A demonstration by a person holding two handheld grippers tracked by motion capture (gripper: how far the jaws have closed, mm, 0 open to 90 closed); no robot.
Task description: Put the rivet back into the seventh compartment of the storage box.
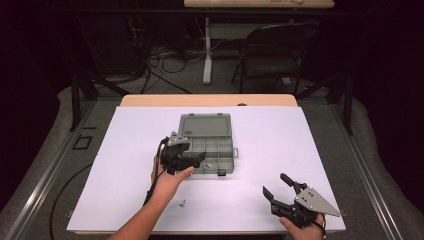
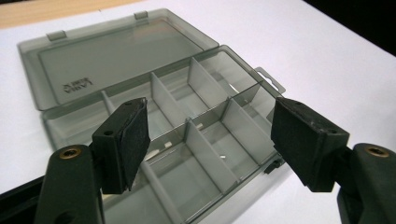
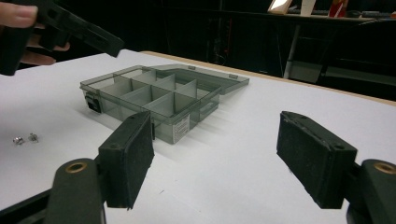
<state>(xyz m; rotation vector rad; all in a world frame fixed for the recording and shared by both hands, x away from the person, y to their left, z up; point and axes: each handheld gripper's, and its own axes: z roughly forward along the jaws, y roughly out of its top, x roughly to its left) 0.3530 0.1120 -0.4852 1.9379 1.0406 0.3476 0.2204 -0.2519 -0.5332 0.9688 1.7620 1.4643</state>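
Hovering my wide-open left tongs (image 1: 192, 161) over the open compartment box (image 1: 220, 131), one tiny part inside; two screws (image 1: 183, 203) remain near the desk's front edge, right tongs (image 1: 278, 187) wide, empty.

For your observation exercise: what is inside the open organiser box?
The box has grey dividers and a small pale piece in one compartment. The left gripper covers parts of the near compartments.

Both grippers are matte black plastic: left gripper (image 1: 192, 161) at frame centre, right gripper (image 1: 276, 186) at lower right, each topped by a grey three-cornered plate with small dark holes. Jaws end in blocky black pads (image 2: 127, 144) with rough, worn faces; brass-coloured inserts (image 2: 70, 152) sit at the jaw bases. A black cable (image 1: 155, 180) trails along the bare, sleeveless left forearm.
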